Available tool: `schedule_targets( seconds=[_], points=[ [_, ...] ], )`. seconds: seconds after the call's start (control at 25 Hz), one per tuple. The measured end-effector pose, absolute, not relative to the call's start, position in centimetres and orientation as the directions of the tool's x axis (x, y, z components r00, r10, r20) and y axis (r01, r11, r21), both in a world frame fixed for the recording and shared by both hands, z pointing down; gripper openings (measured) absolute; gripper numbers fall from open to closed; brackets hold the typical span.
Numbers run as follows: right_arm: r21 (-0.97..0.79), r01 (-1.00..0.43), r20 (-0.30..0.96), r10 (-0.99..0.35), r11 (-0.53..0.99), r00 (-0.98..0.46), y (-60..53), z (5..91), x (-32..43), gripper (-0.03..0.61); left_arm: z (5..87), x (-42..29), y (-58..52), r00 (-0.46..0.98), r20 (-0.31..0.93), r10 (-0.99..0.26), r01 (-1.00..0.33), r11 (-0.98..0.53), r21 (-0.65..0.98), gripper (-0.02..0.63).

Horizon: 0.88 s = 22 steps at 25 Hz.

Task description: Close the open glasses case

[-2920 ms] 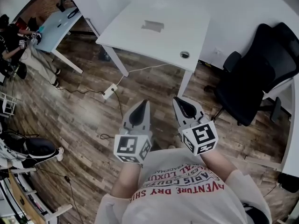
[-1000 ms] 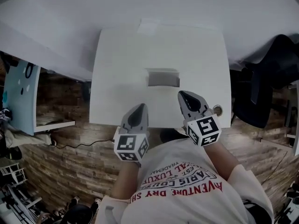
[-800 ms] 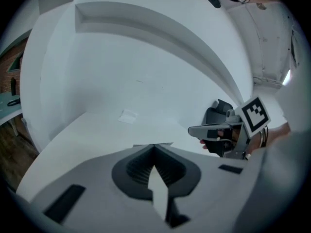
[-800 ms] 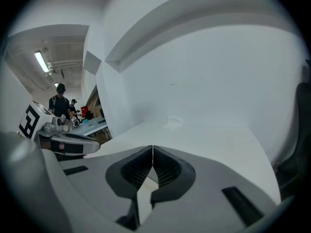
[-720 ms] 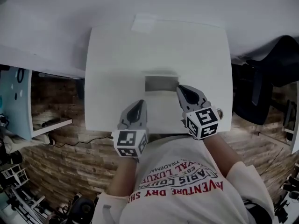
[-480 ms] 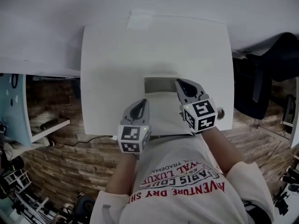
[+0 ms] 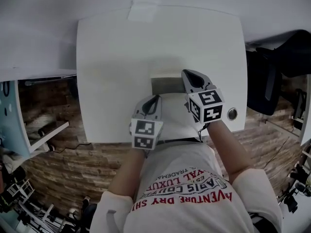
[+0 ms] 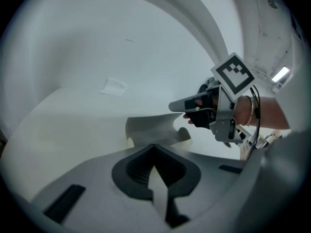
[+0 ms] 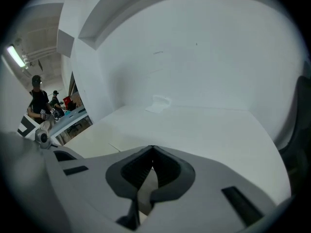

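Note:
The open glasses case (image 7: 167, 86) lies near the middle of the white table (image 7: 112, 72); its grey lid stands up and its pale base stretches toward me. In the left gripper view the case (image 8: 148, 130) sits just beyond my jaws. My left gripper (image 7: 155, 99) hovers at the near left corner of the case, jaws shut and empty. My right gripper (image 7: 187, 74) is at the lid's right end, jaws shut, with nothing held. The left gripper view shows the right gripper (image 8: 179, 105) beside the lid, apart from it as far as I can tell.
A small white sheet (image 7: 141, 10) lies at the table's far edge. A round cable hole (image 7: 232, 113) is at the near right corner. A black chair (image 7: 279, 67) stands right of the table. People (image 9: 38, 101) stand far off to the left.
The person has walked from the floor up to the table. Both grippers now reach over its near edge, and the left has moved forward and right toward the case.

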State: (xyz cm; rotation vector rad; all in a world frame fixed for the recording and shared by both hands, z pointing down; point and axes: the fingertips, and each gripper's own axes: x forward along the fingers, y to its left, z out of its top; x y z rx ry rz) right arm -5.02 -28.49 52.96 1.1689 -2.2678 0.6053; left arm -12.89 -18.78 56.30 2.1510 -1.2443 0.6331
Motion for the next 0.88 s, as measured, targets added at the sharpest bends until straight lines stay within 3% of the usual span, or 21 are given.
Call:
schedule_targets(
  seconds=[0.88],
  points=[
    [-0.143, -0.869, 0.637, -0.628, 0.473, -0.447, -25.1, 54.7, -4.7, 0.012, 58.2, -12.9, -18.4, 0.487, 0.68, -0.548, -0.855, -0.456, 0.246, -0.002]
  ],
)
